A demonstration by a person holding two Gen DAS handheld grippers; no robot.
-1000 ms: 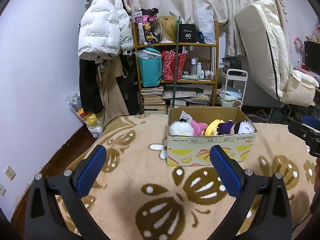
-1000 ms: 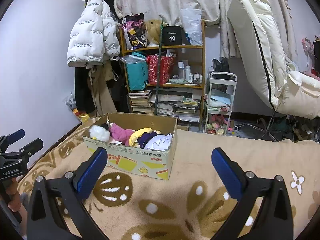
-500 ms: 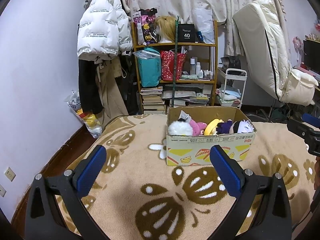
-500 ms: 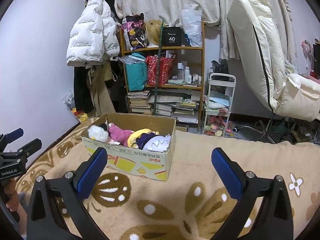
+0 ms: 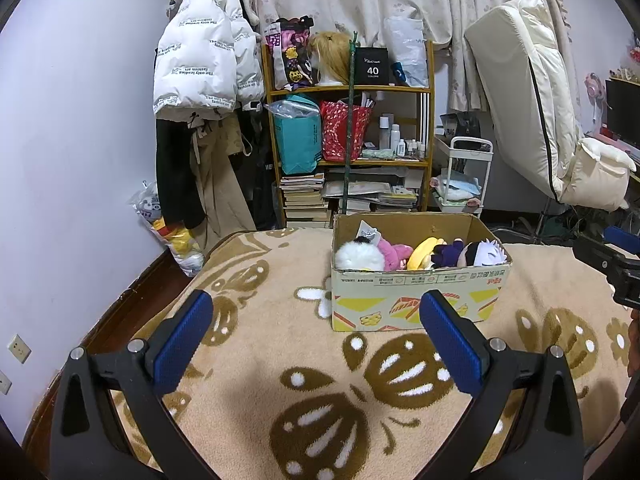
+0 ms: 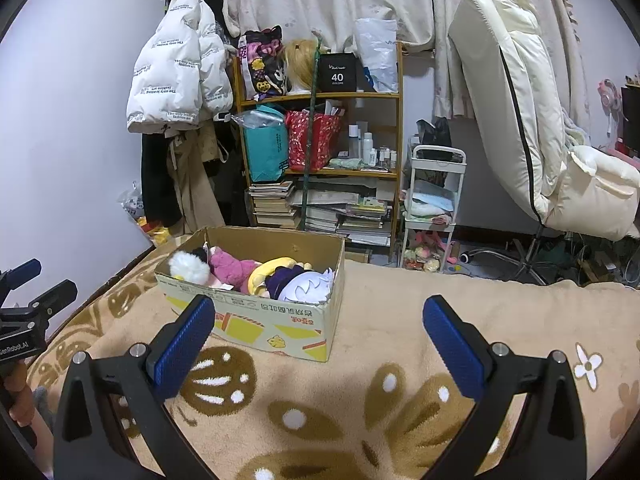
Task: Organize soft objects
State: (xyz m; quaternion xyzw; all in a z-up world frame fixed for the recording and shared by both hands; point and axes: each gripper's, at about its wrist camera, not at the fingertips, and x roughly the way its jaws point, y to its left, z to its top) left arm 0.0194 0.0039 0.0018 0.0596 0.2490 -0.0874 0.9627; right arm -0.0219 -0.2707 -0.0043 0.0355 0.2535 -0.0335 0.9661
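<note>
A cardboard box stands on the beige patterned blanket. It holds several plush toys: a white fluffy one, a pink one, a yellow one and a purple-and-white doll. The box also shows in the right wrist view, with the white-haired doll nearest. My left gripper is open and empty, held short of the box. My right gripper is open and empty, to the right of the box.
A cluttered wooden shelf with bags and books stands behind the box. Coats hang on the left wall. A white trolley and a cream recliner chair are at the right. The blanket's far edge drops to the floor.
Both grippers have drifted back a little from the box and stay open. Nothing in the box has moved.
</note>
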